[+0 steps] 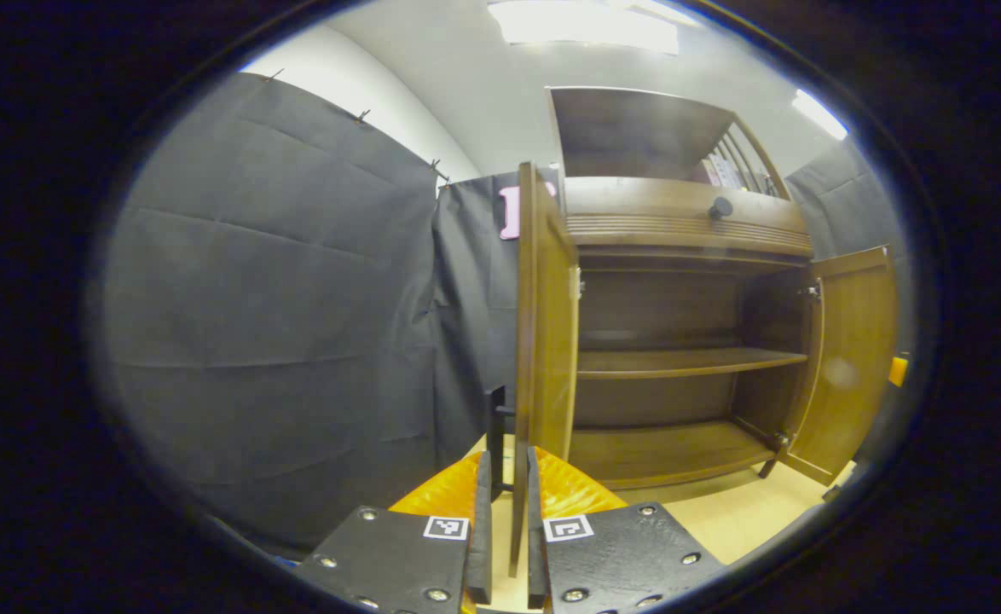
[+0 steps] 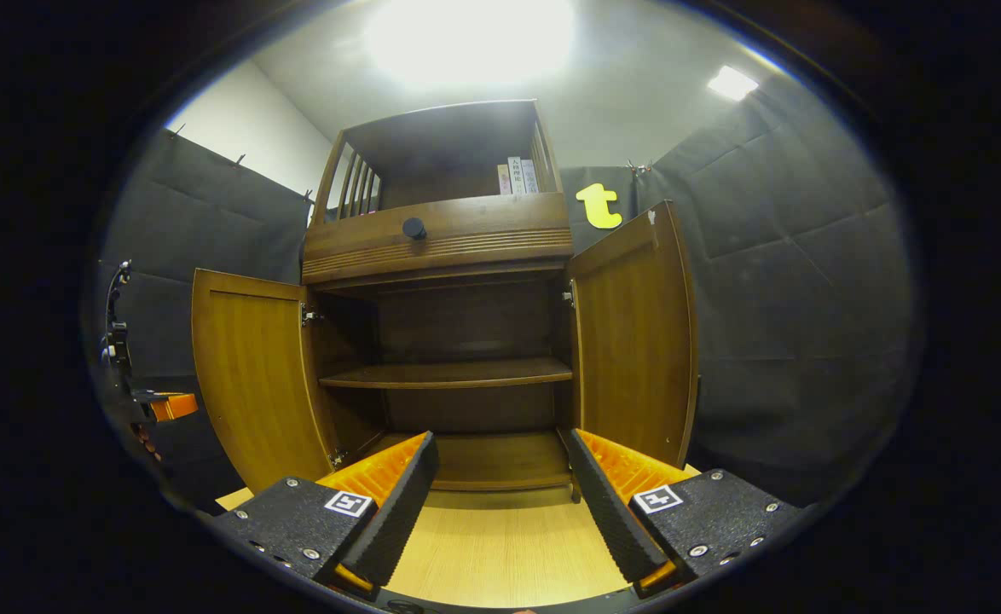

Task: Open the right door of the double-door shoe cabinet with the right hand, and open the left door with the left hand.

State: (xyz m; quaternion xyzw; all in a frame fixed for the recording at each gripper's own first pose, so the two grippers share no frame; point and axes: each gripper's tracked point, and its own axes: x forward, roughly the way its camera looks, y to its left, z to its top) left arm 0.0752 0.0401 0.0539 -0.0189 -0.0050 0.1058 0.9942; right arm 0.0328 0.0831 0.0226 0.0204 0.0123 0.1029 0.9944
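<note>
The brown wooden shoe cabinet (image 2: pixel 441 239) stands with both doors swung open. In the left gripper view the left door (image 1: pixel 552 341) appears edge-on, and my left gripper (image 1: pixel 507 477) is shut on its front edge, right beside the black handle (image 1: pixel 495 426). Farther right the right door (image 1: pixel 850 358) stands wide open. In the right gripper view my right gripper (image 2: pixel 500 465) is open and holds nothing, a short way in front of the cabinet's bottom shelf (image 2: pixel 483 460). The right door (image 2: pixel 637 341) is at its right, the left door (image 2: pixel 253 375) at its left.
Inside are a middle shelf (image 2: pixel 449 373) and bare boards. A drawer with a black knob (image 2: pixel 414 228) sits above the doors, with books (image 2: pixel 517 177) on the top shelf. The floor (image 2: pixel 500 546) is light wood. Black cloth walls close in on both sides.
</note>
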